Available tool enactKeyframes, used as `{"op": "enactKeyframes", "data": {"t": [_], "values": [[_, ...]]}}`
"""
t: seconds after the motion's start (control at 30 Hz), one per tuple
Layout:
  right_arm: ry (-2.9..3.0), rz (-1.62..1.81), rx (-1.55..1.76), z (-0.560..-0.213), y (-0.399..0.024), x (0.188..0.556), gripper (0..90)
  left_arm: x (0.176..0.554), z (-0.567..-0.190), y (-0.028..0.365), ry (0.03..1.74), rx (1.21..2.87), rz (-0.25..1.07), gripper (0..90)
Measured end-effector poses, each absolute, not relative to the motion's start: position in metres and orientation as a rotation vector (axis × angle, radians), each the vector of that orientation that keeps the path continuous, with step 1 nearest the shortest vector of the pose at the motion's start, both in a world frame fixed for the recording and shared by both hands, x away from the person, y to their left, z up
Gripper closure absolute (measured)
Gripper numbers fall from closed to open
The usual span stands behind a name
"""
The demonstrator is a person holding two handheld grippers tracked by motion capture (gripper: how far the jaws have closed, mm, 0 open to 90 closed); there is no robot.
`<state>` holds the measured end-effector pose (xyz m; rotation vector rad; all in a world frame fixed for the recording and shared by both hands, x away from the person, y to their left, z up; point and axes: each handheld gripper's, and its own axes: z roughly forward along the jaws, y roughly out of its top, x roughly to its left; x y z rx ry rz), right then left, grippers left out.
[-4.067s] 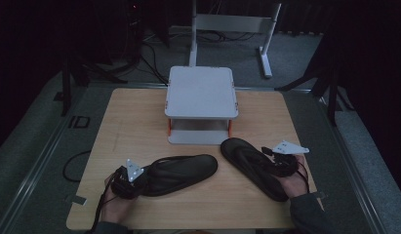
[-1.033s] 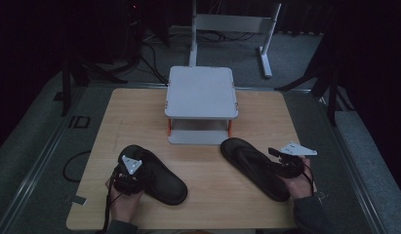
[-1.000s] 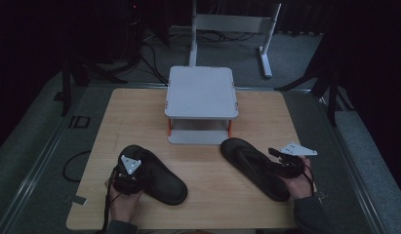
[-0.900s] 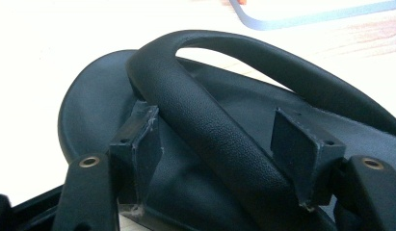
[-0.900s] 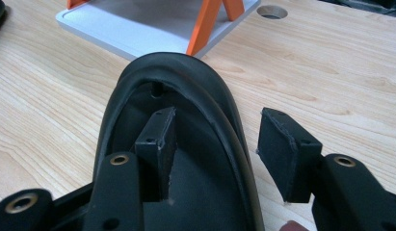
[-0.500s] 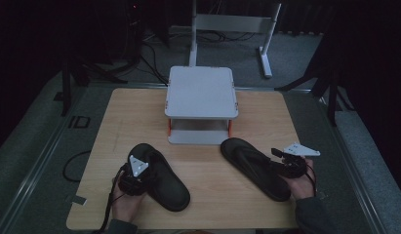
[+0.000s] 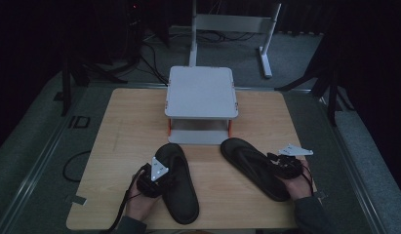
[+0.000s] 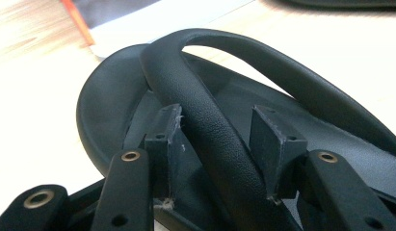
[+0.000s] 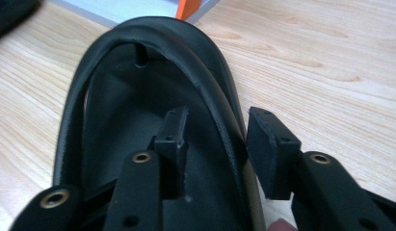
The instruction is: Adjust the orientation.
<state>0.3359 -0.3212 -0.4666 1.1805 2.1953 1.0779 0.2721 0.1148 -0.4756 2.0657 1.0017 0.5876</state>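
Two black flip-flops lie on the wooden table (image 7: pixel 125 126). The left flip-flop (image 7: pixel 181 195) points toward the grey stand. My left gripper (image 7: pixel 165 178) sits at its left side, and its jaws have just been closing. In the left gripper view, my left gripper (image 8: pixel 217 139) has the strap (image 8: pixel 205 110) running slantwise between the pads and touching both. The right flip-flop (image 7: pixel 247 161) lies slanted. My right gripper (image 7: pixel 272 162) is at its right edge, jaws also just closing. In the right gripper view, my right gripper (image 9: pixel 215 139) has the strap (image 9: pixel 219 110) between the pads, with a gap at the left pad.
A grey two-level stand (image 7: pixel 202 92) with orange posts stands at the back middle of the table, just beyond both toes. A person's hands come in at the front edge. Cables and a metal frame (image 7: pixel 266 44) lie on the dark floor behind.
The left flip-flop has swung with my left gripper from slanting to pointing straight at the stand, and shifted right. The right flip-flop has stayed put.
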Motion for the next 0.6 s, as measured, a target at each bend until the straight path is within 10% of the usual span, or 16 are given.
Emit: {"op": "enactKeyframes", "data": {"t": [0.6], "values": [[2.238, 1.061, 1.095, -0.465, -0.259, 0.327, 75.7, 0.268, -0.476, 0.096, 0.888, 2.092, 0.537, 58.7]]}}
